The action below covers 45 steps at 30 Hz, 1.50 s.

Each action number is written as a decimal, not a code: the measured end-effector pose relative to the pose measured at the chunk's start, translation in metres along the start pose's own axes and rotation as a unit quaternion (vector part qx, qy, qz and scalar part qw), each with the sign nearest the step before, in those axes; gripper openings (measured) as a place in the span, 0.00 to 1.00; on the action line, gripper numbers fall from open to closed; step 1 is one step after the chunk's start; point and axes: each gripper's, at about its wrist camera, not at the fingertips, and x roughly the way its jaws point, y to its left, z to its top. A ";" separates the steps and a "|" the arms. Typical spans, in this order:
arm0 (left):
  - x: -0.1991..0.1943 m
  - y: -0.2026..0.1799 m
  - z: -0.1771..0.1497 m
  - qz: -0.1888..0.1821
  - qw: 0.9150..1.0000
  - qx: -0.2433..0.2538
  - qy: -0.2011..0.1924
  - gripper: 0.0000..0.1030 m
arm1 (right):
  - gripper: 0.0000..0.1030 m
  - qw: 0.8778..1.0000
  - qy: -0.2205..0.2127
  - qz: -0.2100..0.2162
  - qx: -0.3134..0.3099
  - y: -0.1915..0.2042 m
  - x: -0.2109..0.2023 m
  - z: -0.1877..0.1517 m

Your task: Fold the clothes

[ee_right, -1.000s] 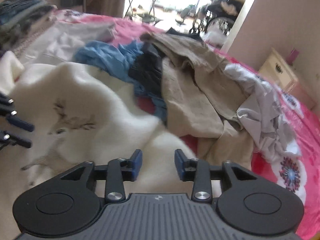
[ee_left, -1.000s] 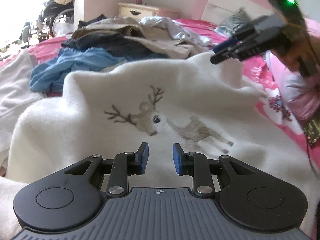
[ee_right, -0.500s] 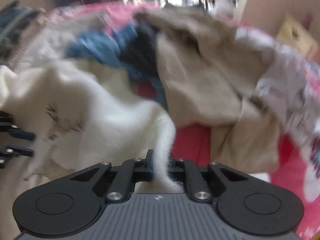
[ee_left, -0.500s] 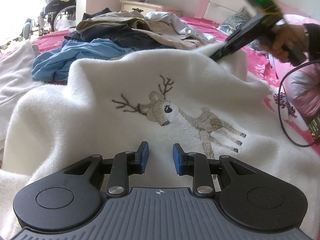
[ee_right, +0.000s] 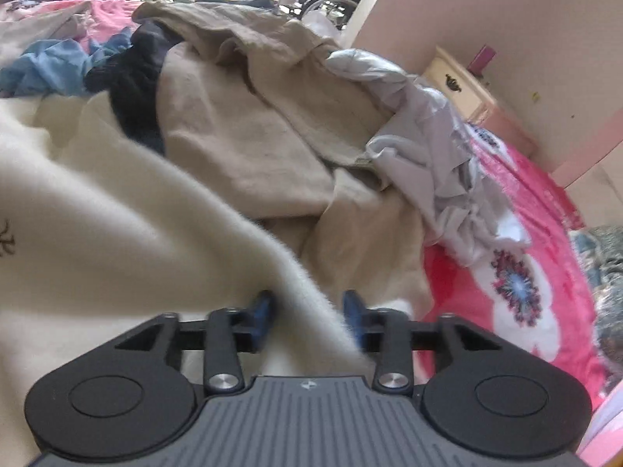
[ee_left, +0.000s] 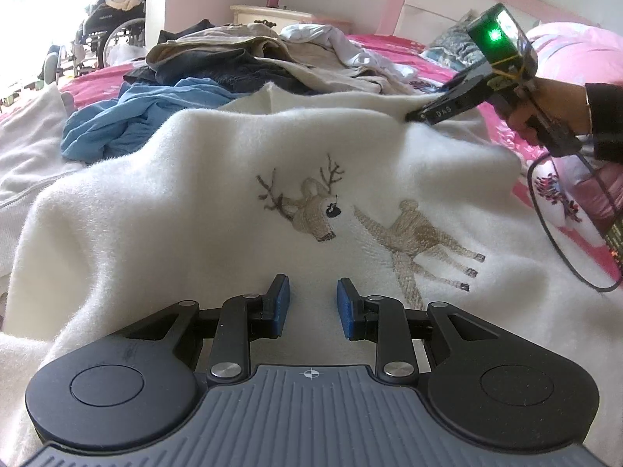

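A white fleece sweater (ee_left: pixel 187 202) with a stitched deer (ee_left: pixel 315 218) lies spread on the bed. My left gripper (ee_left: pixel 309 303) hovers low over its near part, jaws apart, with only cloth behind the gap. My right gripper (ee_left: pixel 412 116), held by a hand (ee_left: pixel 545 105), touches the sweater's far right edge. In the right wrist view that right gripper (ee_right: pixel 308 307) has its jaws opening, and a raised fold of the sweater (ee_right: pixel 117 214) runs between the blue pads (ee_right: pixel 352 305) without being pinched.
A heap of clothes lies beyond the sweater: a blue garment (ee_left: pixel 144 116), a dark one (ee_right: pixel 136 78), beige trousers (ee_right: pixel 253 136) and a grey shirt (ee_right: pixel 420 148). The pink floral bedsheet (ee_right: pixel 525 257) shows at the right. A nightstand (ee_left: pixel 272 13) stands by the wall.
My right gripper dropped onto the sweater's far edge, shut on a fold of it, and has since parted its jaws. The sweater's far edge sits lower and flatter. My left gripper stayed put.
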 end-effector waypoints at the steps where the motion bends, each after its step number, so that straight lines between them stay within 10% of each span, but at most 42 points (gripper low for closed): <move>1: 0.000 0.001 0.000 -0.002 1.000 -0.004 0.000 0.26 | 0.51 1.000 -0.005 0.000 -0.004 -0.003 -0.011 0.002; 5: 0.002 0.002 -0.001 -0.007 1.000 -0.009 -0.006 0.27 | 0.56 0.999 -0.026 0.002 -0.021 -0.015 -0.054 0.012; 10: 0.000 0.002 0.000 -0.008 1.000 -0.020 -0.010 0.28 | 0.56 0.987 -0.080 0.139 -0.016 -0.004 -0.083 0.044; 19: -0.048 0.027 0.063 -0.006 0.994 -0.051 -0.098 0.28 | 0.53 0.972 -0.039 0.226 -0.045 0.066 0.008 0.107; 27: 0.018 0.074 0.074 0.064 0.992 -0.108 0.010 0.29 | 0.52 0.970 0.023 0.232 -0.062 0.079 0.043 0.103; 33: 0.026 0.067 0.051 0.060 0.993 -0.101 0.005 0.32 | 0.53 0.970 0.038 0.238 -0.044 0.081 0.056 0.106; 38: 0.024 0.060 0.048 0.068 0.995 -0.068 -0.005 0.33 | 0.14 0.968 0.032 0.237 -0.083 0.093 0.036 0.100; 45: 0.008 0.068 0.054 0.052 0.995 -0.084 -0.027 0.33 | 0.10 0.975 -0.070 0.190 -0.089 0.085 -0.018 0.088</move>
